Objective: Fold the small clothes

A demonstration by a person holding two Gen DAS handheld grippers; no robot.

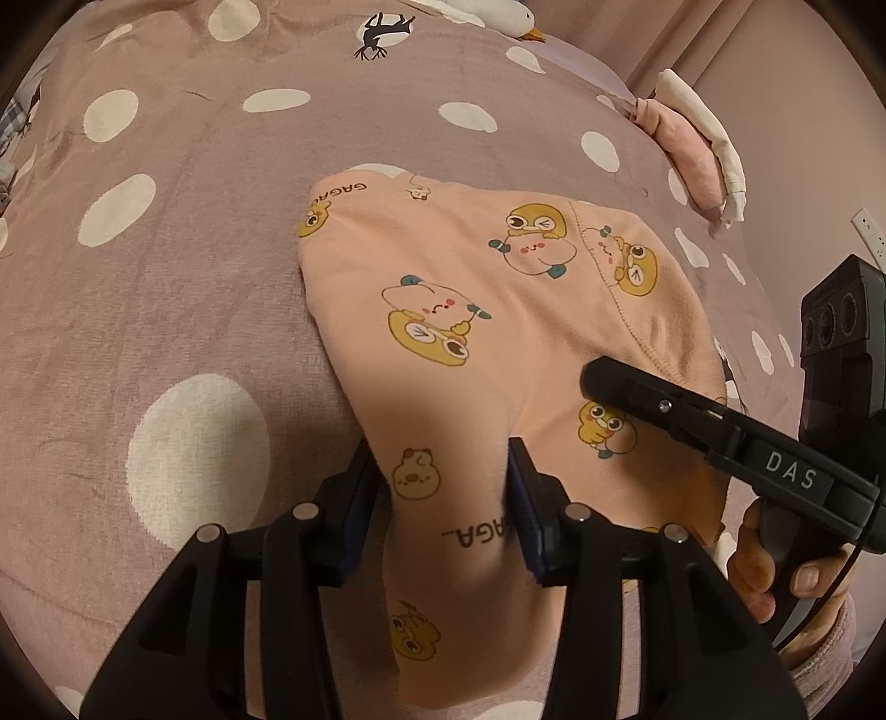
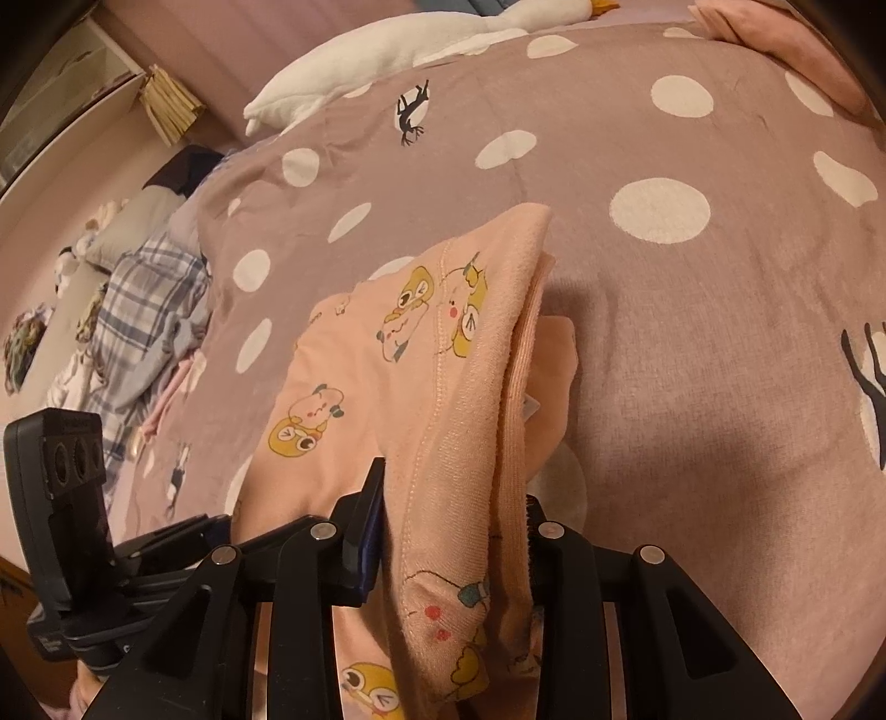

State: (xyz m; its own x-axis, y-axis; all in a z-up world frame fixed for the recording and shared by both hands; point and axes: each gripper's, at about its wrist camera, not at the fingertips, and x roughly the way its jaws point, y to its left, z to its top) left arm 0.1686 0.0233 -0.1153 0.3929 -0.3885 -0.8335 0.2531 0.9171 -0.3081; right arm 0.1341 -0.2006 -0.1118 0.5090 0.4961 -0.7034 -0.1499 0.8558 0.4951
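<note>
Peach fleece printed with yellow cartoon ducks and the word "GAGA" fills the middle of the left wrist view: a small garment [image 1: 470,310] lying on a mauve bedspread [image 1: 166,277] dotted with white. The left gripper [image 1: 443,498] has a fold of that garment between its two blue-padded fingers [image 1: 526,515], which stand at a middling width with the cloth bunched and pressed against both pads. The right gripper [image 1: 692,421], black and lettered "DAS", reaches in from the right with its tip over the garment's stitched hem; a hand [image 1: 775,565] wraps its handle at the lower right. Its jaws look drawn together from this side. A pink and white cushion [image 1: 698,144] sits at the far right edge of the bed, and a white plush duck [image 1: 498,16] lies at the top.

In the right wrist view the garment [image 2: 387,360] drapes up off the bedspread [image 2: 692,332], its ribbed hem running straight into the right gripper [image 2: 454,531]. The hem band is held between the fingers, the left pad [image 2: 368,531] flat against the cloth; the gap is narrow and full of fabric. The left gripper [image 2: 166,554] shows at lower left, just beside the garment's near edge. A plaid shirt [image 2: 149,310] lies crumpled off the left side of the bed, and a white plush [image 2: 387,50] rests along the top.
</note>
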